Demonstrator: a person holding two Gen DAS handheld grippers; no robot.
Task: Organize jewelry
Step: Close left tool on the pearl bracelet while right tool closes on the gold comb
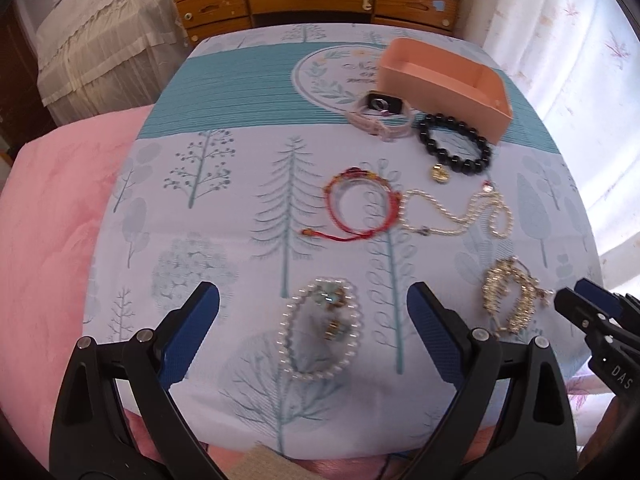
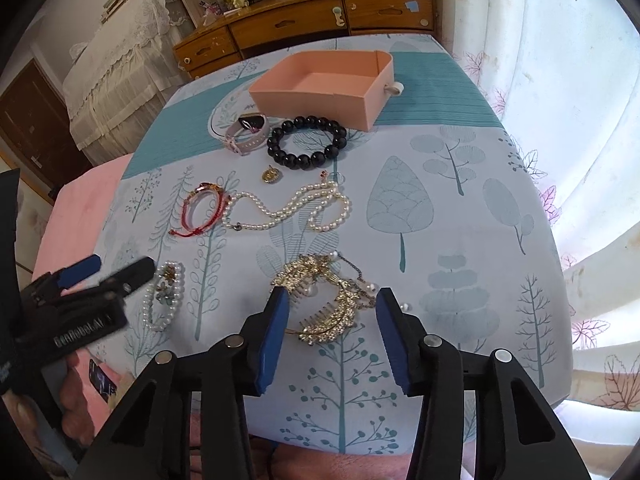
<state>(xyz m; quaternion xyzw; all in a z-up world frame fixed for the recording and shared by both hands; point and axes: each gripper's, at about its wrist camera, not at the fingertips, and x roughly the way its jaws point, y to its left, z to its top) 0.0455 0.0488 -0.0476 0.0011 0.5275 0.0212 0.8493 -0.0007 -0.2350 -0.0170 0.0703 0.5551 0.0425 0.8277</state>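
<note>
Pearls of a small bracelet (image 1: 320, 330) are being framed by the left gripper (image 1: 313, 306), its jaws spread wide, nothing touched; the loop's long axis is running away from the camera. Rightwards, a gold hair comb (image 2: 324, 300) is being straddled by the half-spread right gripper (image 2: 332, 308), pads apparently clear of it, on the tree-print cloth (image 2: 460, 240).

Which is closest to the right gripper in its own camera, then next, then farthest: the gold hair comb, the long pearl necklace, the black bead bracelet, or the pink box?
1. Gold hair comb: right between the right gripper fingers, not squeezed yet.
2. Long pearl necklace: mid-table, beyond the comb.
3. Black bead bracelet: farther back.
4. Pink box: farthest, empty, at the table's far end.
</note>
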